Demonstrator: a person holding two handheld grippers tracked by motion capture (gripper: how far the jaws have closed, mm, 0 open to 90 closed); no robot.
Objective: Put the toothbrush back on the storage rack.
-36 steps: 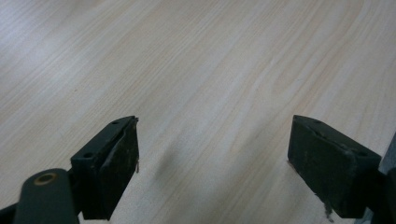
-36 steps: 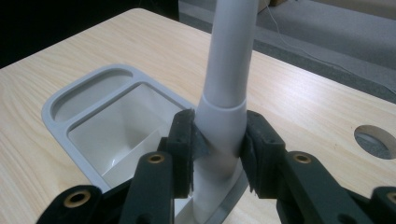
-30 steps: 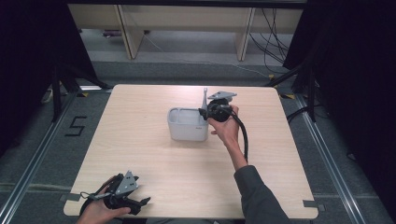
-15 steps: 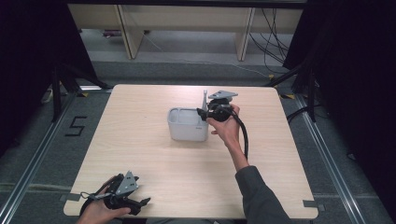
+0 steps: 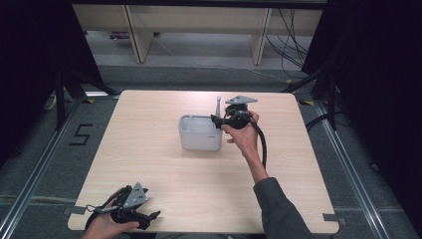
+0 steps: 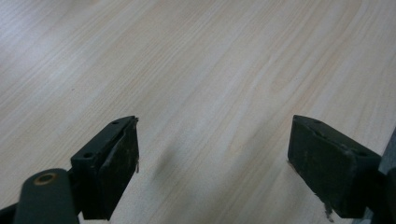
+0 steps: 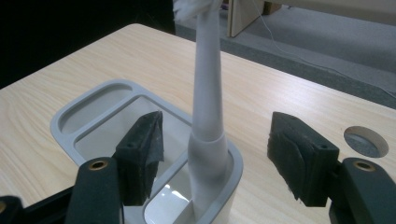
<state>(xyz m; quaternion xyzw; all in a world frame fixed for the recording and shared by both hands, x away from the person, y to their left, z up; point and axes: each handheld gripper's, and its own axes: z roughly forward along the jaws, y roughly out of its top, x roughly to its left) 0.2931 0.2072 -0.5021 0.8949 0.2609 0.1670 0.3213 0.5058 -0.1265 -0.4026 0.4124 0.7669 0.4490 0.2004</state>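
Note:
A grey holder with several compartments stands on the middle of the wooden table. A pale toothbrush stands upright in its small right-hand compartment. My right gripper is at the holder's right end, level with the brush. Seen from the right gripper view, the toothbrush rises between the two pads of that gripper, which is open and not touching it; the holder lies below. My left gripper rests at the table's front left, and it is open over bare wood.
A round hole is set in the tabletop beyond the holder. Behind the table stand wooden shelf legs and loose cables on the floor. Dark curtains close in both sides.

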